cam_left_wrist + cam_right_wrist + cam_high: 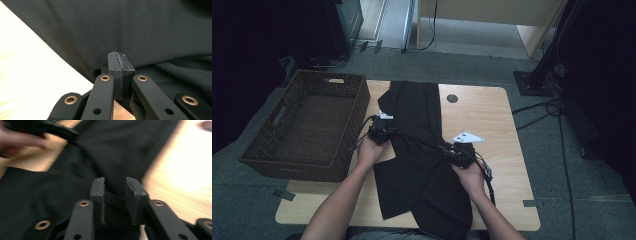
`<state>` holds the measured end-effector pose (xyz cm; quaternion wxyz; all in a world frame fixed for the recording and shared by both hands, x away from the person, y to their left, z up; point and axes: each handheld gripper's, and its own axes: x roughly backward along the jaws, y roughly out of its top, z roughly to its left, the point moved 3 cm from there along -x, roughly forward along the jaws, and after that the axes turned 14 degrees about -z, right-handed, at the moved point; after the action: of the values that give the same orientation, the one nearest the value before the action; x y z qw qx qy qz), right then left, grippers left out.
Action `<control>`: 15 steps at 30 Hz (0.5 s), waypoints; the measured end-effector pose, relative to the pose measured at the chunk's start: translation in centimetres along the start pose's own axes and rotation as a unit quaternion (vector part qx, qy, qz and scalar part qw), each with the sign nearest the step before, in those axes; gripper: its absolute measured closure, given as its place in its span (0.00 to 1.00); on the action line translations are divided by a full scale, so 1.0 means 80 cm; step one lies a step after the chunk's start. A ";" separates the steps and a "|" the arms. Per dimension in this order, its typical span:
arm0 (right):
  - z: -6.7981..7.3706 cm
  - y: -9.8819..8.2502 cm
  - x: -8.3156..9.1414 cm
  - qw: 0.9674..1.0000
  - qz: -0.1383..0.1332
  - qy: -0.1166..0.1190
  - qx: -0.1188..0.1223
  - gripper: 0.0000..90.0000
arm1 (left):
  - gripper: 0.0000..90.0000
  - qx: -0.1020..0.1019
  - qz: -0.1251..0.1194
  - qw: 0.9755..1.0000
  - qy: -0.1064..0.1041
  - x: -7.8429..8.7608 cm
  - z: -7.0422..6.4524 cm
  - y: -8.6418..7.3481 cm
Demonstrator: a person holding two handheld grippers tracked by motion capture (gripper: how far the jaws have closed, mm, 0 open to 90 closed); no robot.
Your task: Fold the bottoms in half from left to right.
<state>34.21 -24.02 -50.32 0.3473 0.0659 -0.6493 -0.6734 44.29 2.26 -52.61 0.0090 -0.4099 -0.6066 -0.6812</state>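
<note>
I am looking down on a black garment that is lying spread across the middle of the wooden table, running from the far edge down to the near edge, with a fold ridge crossing it between my two hands. My left gripper is sitting at the garment's left edge, just beside the brown wicker basket that is standing on the left end of the table. In the left gripper view its jaws are pressing flat together, pad against pad, with the dark cloth lying directly ahead of the tips and the pale tabletop showing to the left; I cannot tell whether any cloth is caught between the pads. My right gripper is resting over the garment's right side, nearer to me than the left one. In the right gripper view its jaws are standing apart with a clear gap, and the cloth is lying beneath and beyond them without the pads pressing on it. That view is blurring, and my left hand is showing at its upper left.
</note>
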 end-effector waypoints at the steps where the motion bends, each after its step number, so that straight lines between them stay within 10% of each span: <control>1: 0.011 -0.002 -0.008 1.000 0.003 0.011 -0.004 0.76 | 1.00 0.000 0.001 1.000 -0.001 0.000 0.000 0.000; 6: 0.039 -0.024 -0.036 0.999 0.040 0.027 0.009 0.77 | 1.00 -0.003 0.000 1.000 -0.023 0.011 -0.010 0.002; 15: 0.037 -0.035 -0.044 0.998 0.052 0.024 0.026 0.82 | 0.92 0.013 -0.017 0.998 -0.054 -0.002 -0.028 0.002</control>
<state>34.20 -19.88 -53.76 0.3950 0.0571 -0.6605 -0.6360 43.25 0.23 -52.43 -0.0294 -0.4355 -0.6218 -0.6503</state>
